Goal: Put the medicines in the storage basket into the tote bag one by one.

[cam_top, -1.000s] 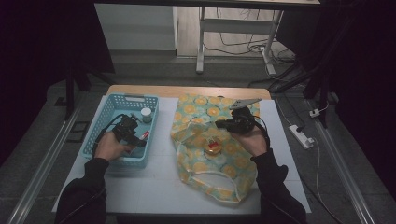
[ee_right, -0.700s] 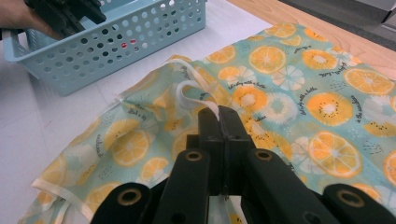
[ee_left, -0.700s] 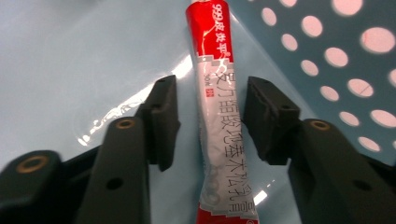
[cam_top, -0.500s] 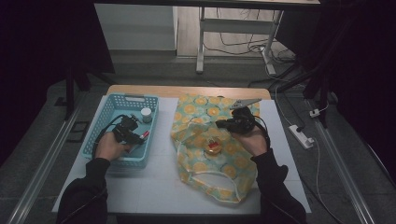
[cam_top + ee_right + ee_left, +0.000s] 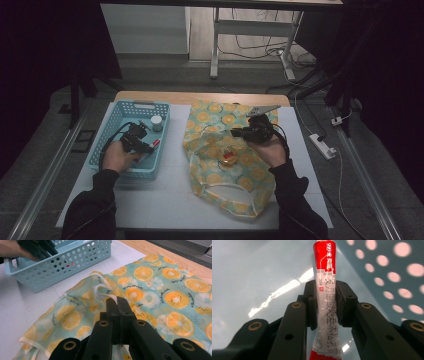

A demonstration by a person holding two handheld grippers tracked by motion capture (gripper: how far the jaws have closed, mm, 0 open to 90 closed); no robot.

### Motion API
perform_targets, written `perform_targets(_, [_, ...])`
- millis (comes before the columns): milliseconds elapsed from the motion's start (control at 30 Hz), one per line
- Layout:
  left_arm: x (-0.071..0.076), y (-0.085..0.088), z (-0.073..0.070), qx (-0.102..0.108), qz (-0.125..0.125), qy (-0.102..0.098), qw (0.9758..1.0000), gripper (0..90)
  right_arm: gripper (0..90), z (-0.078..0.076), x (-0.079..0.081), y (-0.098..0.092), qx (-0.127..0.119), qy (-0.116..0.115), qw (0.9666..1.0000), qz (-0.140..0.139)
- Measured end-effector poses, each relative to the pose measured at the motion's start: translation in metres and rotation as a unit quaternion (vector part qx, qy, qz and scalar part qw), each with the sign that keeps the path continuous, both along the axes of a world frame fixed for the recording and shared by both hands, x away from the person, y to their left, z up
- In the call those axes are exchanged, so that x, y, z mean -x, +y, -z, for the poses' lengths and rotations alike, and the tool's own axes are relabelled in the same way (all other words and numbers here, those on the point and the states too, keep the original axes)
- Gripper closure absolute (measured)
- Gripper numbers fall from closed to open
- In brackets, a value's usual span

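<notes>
Now our left gripper (image 5: 325,305) has just closed its jaws on a red-and-white tube (image 5: 324,277) inside the blue basket (image 5: 112,125), the tube's length running along them. Our right gripper (image 5: 117,303) pinches the fruit-print bag's white strap (image 5: 103,290).

Lit from overhead, so the table (image 5: 165,200) is bright while the room around it drops off to near black. The high view is kinda soft and grainy. Up close, white glare streaks cross the basket floor (image 5: 262,277), and the red tube (image 5: 325,270) looks slightly blurred, probably too near the lens.
</notes>
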State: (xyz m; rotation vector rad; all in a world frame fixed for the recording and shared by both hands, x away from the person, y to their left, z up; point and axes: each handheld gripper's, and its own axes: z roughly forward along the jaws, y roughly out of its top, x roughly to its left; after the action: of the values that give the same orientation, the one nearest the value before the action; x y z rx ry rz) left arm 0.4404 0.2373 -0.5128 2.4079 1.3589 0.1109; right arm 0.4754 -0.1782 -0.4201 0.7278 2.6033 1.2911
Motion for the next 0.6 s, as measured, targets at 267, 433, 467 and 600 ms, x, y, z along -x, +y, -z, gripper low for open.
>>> perform_targets(267, [0.003,0.002,-0.011,0.010,-0.020,-0.030,0.9993,72.6,90.0,0.000,0.001,0.001,0.002,-0.001,1.0000,-0.003])
perform_targets(433, [0.005,0.006,-0.019,0.016,-0.021,-0.045,0.9986,72.6,90.0,-0.001,0.001,0.001,0.001,-0.002,1.0000,-0.004])
perform_targets(467, [0.006,0.006,-0.020,0.016,-0.022,-0.049,0.9985,72.6,90.0,-0.001,0.001,0.001,0.002,-0.002,1.0000,-0.004])
perform_targets(600, [0.007,0.011,-0.024,0.022,-0.031,-0.059,0.9975,72.6,90.0,-0.001,0.001,0.001,0.004,-0.004,1.0000,-0.003])
